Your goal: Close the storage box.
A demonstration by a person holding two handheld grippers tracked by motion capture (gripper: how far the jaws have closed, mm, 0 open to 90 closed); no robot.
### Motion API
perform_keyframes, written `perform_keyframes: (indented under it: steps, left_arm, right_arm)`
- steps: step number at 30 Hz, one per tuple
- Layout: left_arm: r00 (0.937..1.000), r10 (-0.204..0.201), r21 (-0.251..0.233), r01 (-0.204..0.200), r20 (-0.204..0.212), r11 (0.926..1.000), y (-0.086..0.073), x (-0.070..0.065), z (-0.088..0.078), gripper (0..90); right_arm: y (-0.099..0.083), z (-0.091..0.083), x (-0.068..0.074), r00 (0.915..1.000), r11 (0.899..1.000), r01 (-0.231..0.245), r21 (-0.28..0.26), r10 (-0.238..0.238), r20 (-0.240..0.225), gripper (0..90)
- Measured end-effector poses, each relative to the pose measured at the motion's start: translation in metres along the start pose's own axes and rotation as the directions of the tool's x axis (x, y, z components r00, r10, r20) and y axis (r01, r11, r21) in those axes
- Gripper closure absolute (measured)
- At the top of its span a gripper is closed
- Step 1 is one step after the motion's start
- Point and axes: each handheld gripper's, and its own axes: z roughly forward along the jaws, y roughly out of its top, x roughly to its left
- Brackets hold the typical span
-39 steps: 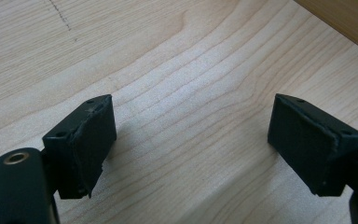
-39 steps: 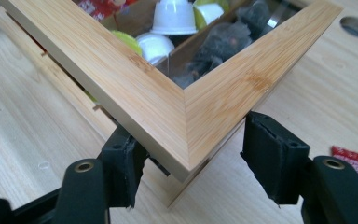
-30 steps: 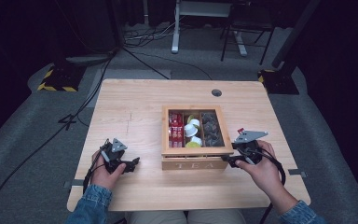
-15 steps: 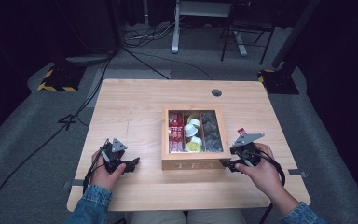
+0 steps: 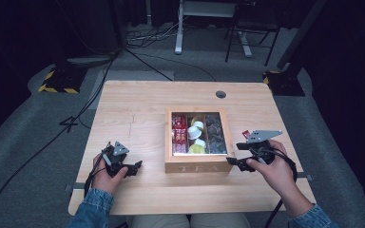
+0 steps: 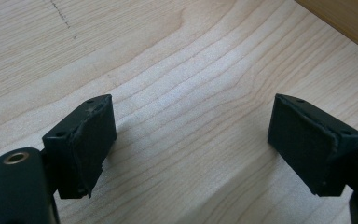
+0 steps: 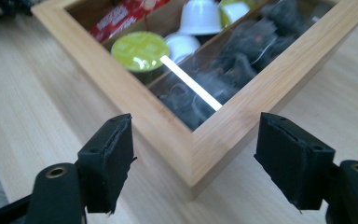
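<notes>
Tea box (image 5: 197, 161), wooden, glass-lidded, marked TEA on its front wall; stands shut at the middle of the table (image 5: 138, 107), toward the person's edge. Contents under the glass: red sachets in the left compartment, white and green capsules (image 7: 140, 49) in the middle, dark wrapped tea bags on the right.

Right gripper (image 5: 234, 160): jaws spread, nothing pinched, having just been opening; the near right corner of the box (image 7: 200, 158) sits between the pads, touched by neither. Held just beside that corner in the high view.

Left gripper (image 5: 137, 166): jaws wide apart, empty, low over bare wood (image 6: 191, 107) to the left of the box, near but apart from it.

Risks, as judged:
- A closing pinch across the corner would meet two slanting faces; the pads could slide off, or shove the box along the table.
- The left gripper braces nothing, so any push from the right could turn the box.
- Lifting the lid from one corner alone could rack it or tip the whole box up.

Surroundings: small red item (image 5: 245, 134) on the table right of the box, beside the right hand, liable to be knocked by wrist or cable. Cable port (image 5: 221, 94) at the far edge, well apart. Floor beyond holds cables, stand legs, a chair.
</notes>
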Motion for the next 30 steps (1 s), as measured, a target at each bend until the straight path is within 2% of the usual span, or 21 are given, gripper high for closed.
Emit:
perform_keyframes:
  steps: [6, 17, 20, 30]
  left_arm:
    - [1.0, 0.003, 0.001, -0.003, 0.003, 1.0, -0.002, 0.001, -0.002, 15.5]
    - [0.9999, 0.003, 0.001, -0.003, 0.011, 1.0, -0.005, 0.005, -0.004, 15.3]
    - [0.9999, 0.01, 0.003, -0.01, 0.012, 0.9999, -0.005, 0.007, -0.005, 15.3]
    - [0.9999, 0.011, 0.0, -0.011, 0.013, 0.9999, -0.006, 0.014, -0.006, 15.3]
  right_arm:
    - [0.007, -0.016, -0.016, 0.9983, 0.997, -0.032, -0.069, 0.035, 0.046, 28.4]
    - [0.003, -0.036, -0.045, 0.9894, 0.989, -0.074, -0.128, 0.089, 0.115, 28.9]
    - [-0.001, -0.042, -0.053, 0.9867, 0.989, -0.075, -0.127, 0.092, 0.134, 28.9]
    - [-0.023, -0.055, -0.087, 0.9645, 0.981, -0.144, -0.131, 0.169, 0.203, 28.9]
